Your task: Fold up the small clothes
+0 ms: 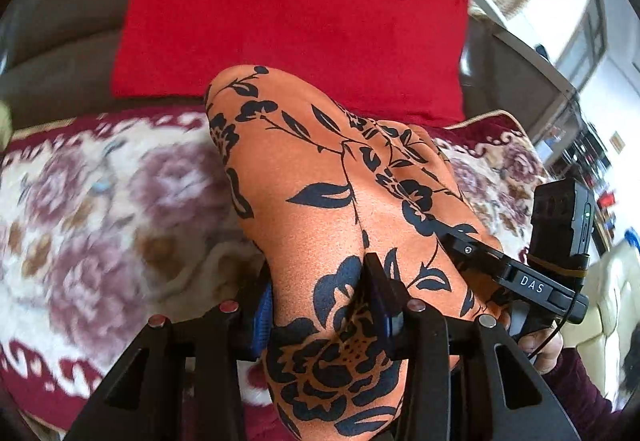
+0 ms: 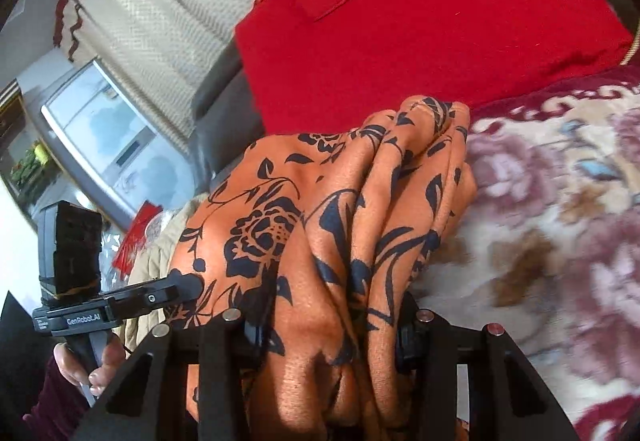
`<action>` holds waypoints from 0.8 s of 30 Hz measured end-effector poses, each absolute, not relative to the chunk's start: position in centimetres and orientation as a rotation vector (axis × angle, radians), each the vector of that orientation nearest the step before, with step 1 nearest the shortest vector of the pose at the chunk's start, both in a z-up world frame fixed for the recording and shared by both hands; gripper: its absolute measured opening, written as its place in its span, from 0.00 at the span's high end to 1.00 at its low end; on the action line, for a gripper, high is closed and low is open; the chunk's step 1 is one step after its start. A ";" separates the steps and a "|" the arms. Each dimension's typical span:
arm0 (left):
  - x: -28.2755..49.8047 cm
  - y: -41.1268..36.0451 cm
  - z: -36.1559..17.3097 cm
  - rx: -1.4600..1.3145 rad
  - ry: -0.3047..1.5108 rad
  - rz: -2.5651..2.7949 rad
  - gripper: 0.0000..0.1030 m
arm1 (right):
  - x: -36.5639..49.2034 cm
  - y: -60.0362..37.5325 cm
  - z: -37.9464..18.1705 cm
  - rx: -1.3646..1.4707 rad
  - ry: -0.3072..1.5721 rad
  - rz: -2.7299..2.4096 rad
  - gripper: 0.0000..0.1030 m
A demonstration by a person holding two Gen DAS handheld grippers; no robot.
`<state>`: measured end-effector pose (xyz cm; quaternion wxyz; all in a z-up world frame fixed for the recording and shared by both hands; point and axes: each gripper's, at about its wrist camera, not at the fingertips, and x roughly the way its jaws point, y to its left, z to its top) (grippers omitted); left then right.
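An orange garment with a dark blue flower print point(image 1: 328, 209) fills the middle of the left wrist view, held up over the floral blanket. My left gripper point(image 1: 320, 305) is shut on its fabric, which bunches between the fingers. In the right wrist view the same garment point(image 2: 320, 209) hangs in gathered folds. My right gripper point(image 2: 332, 325) is shut on it. The right gripper's body point(image 1: 536, 281) shows at the right of the left wrist view, touching the cloth. The left gripper's body point(image 2: 104, 305) shows at lower left of the right wrist view.
A red cushion point(image 1: 296, 9) leans behind the garment, also in the right wrist view point(image 2: 432, 17). A cream and maroon floral blanket point(image 1: 104, 209) covers the seat below. A curtain point(image 2: 160, 9) and a glass cabinet point(image 2: 104, 137) stand at the left.
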<state>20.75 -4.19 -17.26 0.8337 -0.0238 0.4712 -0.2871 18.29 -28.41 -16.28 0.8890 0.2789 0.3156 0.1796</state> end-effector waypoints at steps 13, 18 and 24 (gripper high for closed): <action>20.4 -0.4 -21.6 -0.057 1.074 -0.462 0.47 | 19.1 -24.5 -19.1 0.552 0.852 0.334 0.45; 17.7 -0.8 -18.0 -0.017 0.940 -0.483 0.36 | 15.7 -25.2 -14.7 0.369 0.601 0.201 0.43; 17.3 -3.2 -22.2 0.099 1.048 -0.373 0.34 | 15.3 -22.4 -13.8 0.334 0.571 0.375 0.46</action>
